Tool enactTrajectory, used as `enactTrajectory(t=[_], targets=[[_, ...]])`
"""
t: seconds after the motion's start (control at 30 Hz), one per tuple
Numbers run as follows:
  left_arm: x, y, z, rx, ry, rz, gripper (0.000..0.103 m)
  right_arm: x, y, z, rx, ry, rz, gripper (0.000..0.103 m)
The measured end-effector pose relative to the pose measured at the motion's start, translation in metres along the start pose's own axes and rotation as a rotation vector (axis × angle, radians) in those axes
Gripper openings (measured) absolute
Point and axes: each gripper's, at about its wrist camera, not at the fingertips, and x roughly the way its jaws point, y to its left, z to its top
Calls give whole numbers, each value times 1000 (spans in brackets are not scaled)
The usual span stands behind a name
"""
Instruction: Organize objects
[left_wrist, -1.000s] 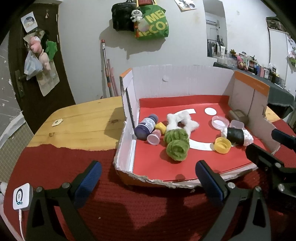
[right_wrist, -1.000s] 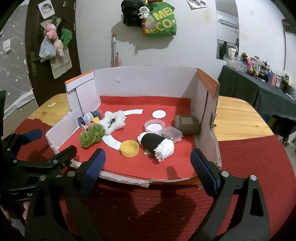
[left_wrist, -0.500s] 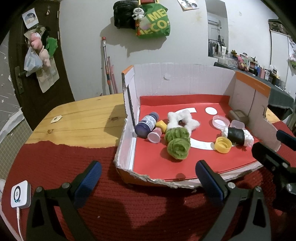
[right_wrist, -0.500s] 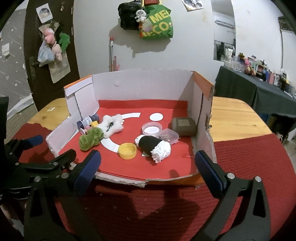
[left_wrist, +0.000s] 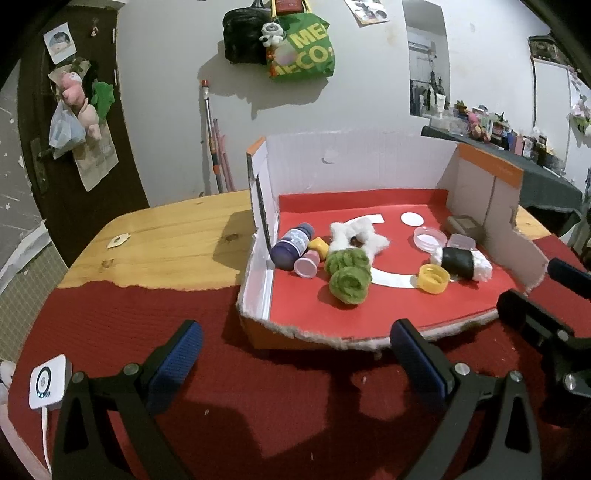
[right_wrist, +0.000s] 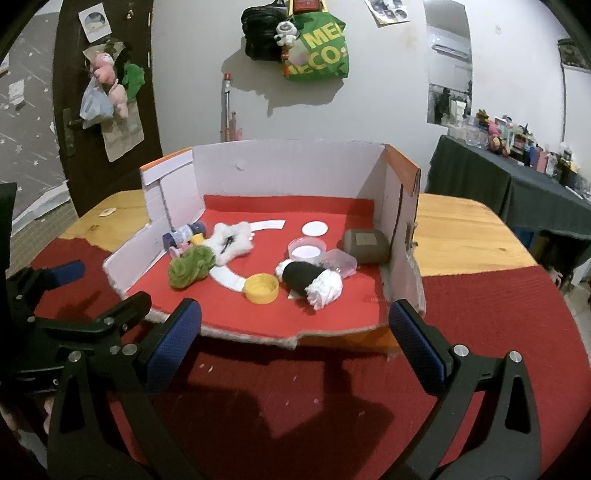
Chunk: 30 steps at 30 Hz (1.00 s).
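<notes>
Setting: a cut-down cardboard box (right_wrist: 280, 173) with a red floor and its front wall missing sits on a red mat (right_wrist: 498, 314) over a wooden table (left_wrist: 166, 243) — the missing wall leaves the contents reachable from the near side.
Left gripper (left_wrist: 295, 347): held low over the mat, short of the box's torn front edge, jaws spread wide and gripping nothing.
Right gripper (right_wrist: 295, 332): beside the left one, also before the front edge, jaws released and empty.
Left cluster: a dark purple bottle (left_wrist: 291, 245) lies on its side against the left wall, touching a small pink cup (left_wrist: 306, 264) and a yellow piece (left_wrist: 319, 245); a green yarn bundle (right_wrist: 190, 266) and a white fluffy piece (right_wrist: 232, 242) lie just beside them.
Right cluster: a yellow cap (right_wrist: 261, 288), a black roll with white ends (right_wrist: 310, 278), a clear round dish (right_wrist: 306, 249), a small clear tub (right_wrist: 340, 260) and a grey pouch (right_wrist: 365, 240) near the right wall.
Reading: everything lies inside the box in two loose groups — this fits sorting finished as well as sorting yet to come; the pictures do not settle which.
</notes>
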Motion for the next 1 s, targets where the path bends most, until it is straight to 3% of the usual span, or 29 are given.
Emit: enactTrajectory(t=[0.43, 0.83, 1.0], targets=[[-14, -4, -22, 24, 55, -9, 103, -18, 3, -14, -3, 12, 14, 103], [0, -10, -41, 22, 166, -31, 103, -14, -4, -30, 19, 55, 13, 103], [0, -10, -44, 16, 174, -23, 103, -9, -4, -34, 16, 76, 14, 103]])
